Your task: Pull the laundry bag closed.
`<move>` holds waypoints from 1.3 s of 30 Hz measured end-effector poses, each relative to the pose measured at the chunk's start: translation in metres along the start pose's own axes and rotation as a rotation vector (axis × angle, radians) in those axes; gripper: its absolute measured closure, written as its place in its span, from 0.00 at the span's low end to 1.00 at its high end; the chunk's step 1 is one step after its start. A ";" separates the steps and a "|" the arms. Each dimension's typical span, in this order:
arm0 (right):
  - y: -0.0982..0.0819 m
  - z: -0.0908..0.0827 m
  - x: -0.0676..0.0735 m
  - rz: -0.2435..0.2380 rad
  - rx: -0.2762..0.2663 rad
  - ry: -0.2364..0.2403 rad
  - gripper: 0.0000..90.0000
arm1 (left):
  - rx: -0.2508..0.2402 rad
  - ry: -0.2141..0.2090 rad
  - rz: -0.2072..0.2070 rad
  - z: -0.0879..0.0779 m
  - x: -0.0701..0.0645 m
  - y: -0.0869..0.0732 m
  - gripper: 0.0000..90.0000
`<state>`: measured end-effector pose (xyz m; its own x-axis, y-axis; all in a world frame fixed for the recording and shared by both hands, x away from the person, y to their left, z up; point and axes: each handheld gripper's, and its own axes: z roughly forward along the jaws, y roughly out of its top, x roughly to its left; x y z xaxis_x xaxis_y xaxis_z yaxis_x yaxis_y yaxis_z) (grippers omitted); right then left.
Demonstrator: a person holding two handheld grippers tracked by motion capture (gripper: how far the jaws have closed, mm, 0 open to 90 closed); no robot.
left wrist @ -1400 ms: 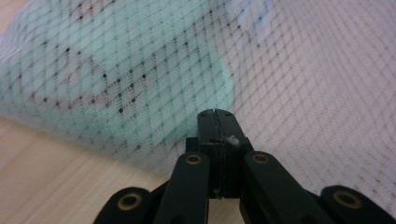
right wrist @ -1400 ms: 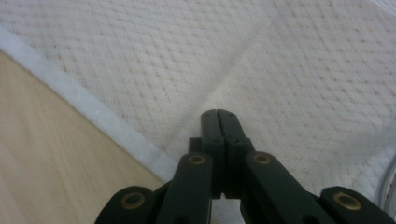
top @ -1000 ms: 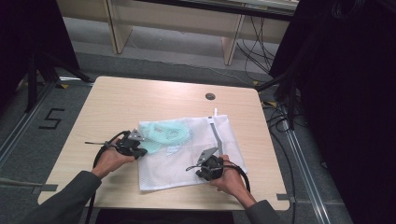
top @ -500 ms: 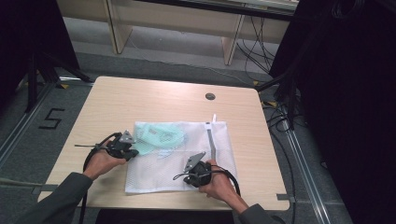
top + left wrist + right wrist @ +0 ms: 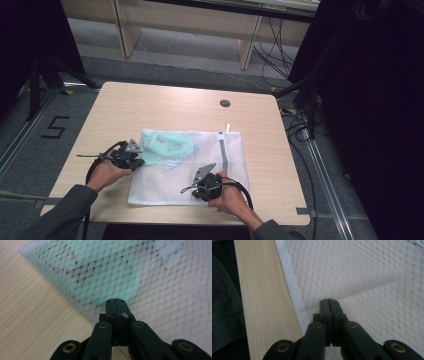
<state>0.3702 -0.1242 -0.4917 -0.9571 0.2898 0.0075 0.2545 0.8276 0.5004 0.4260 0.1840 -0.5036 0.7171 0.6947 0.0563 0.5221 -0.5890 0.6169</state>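
Nearest the table's front edge, the right gripper [image 5: 202, 186] rests on the lower middle of a white mesh bag [image 5: 165, 187]. Its two black jaws are pressed fully together, pinching a raised fold of the netting in the right gripper view [image 5: 328, 301]. Just to one side there runs the bag's stitched border, then bare wooden table [image 5: 262, 290], then a dark sleeve [image 5: 224, 305].

A little farther in, the left gripper [image 5: 137, 162] sits at the bag's left edge, its jaws likewise closed tight with the mesh edge caught at their tips [image 5: 116, 301].

The bag lies flat on the near half of the table [image 5: 150, 107], roughly square, with a grey zip strip [image 5: 223, 152] along its right side and a white pull tab at its far end. Through the netting shows a pale green garment [image 5: 167, 145], bunched in the far left corner; a few blue marks beside it may be print on the cloth, though the mesh blurs them.

Nothing lies on the bag besides the grippers. Beyond it the tabletop holds a dark round cable port [image 5: 225, 103]. Past the far edge stand pale wooden furniture legs and trailing cables [image 5: 272, 37] on the floor.

Counted: two grippers, one bag, one garment, one port.
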 end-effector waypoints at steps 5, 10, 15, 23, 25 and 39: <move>0.000 -0.001 -0.001 0.004 -0.003 0.006 1.00 | 0.001 0.009 0.003 0.000 0.000 0.000 1.00; -0.006 -0.031 -0.015 0.025 -0.090 -0.022 0.99 | -0.039 0.004 -0.019 -0.003 0.000 0.000 0.99; -0.035 -0.057 -0.034 0.074 -0.117 -0.069 0.96 | -0.099 -0.044 -0.046 -0.008 -0.008 0.005 0.94; -0.067 -0.072 -0.031 0.148 -0.124 -0.087 0.83 | -0.191 -0.161 -0.082 -0.009 -0.038 0.019 0.73; -0.075 -0.071 -0.031 0.131 -0.109 -0.072 0.81 | -0.198 -0.190 -0.094 -0.008 -0.047 0.021 0.64; -0.081 -0.060 -0.033 0.120 -0.053 -0.002 0.63 | -0.151 -0.237 -0.019 -0.004 -0.078 0.029 0.46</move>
<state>0.3729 -0.2295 -0.4806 -0.9200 0.3859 0.0683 0.3591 0.7602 0.5415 0.3835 0.1139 -0.4872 0.8051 0.5785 -0.1309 0.4745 -0.4959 0.7272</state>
